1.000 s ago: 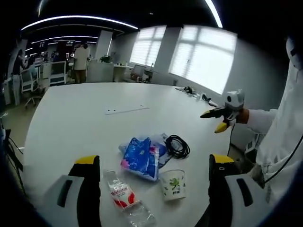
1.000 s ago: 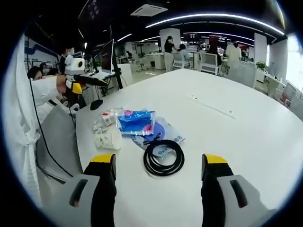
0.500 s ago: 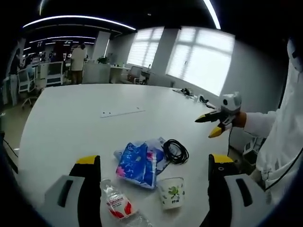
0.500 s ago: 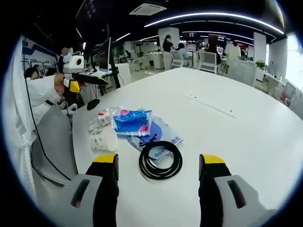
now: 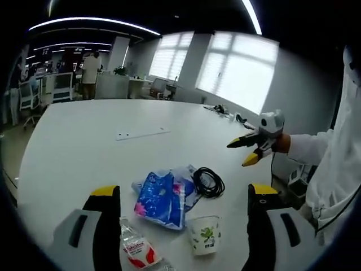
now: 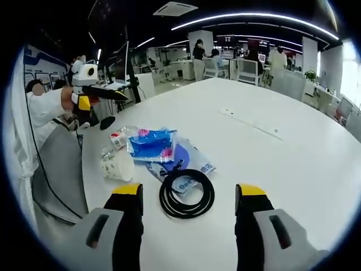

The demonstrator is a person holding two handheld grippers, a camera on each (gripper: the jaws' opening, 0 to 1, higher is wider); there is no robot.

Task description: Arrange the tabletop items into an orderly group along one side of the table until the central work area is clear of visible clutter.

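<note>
Just ahead of right gripper (image 6: 186, 195), jaws wide, empty: coiled black cable (image 6: 186, 192) on white table (image 6: 293, 164). Should straddle coil rim, close gently. Left gripper (image 5: 183, 195) wide over blue packet (image 5: 159, 199), paper cup (image 5: 202, 235), water bottle (image 5: 137, 251).

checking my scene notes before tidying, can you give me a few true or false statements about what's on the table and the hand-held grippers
1. The black cable lies in a coil on the white table. True.
2. The paper cup stands upright in the left gripper view. True.
3. The right hand-held gripper is shut on the cable. False: its jaws stand wide apart, with the cable lying on the table between them.
4. The water bottle stands upright beside the cup. False: it lies on its side.
5. The blue packet rests partly on a flat bag. True.
6. The left hand-held gripper holds the cup. False: it is open and holds nothing.
</note>
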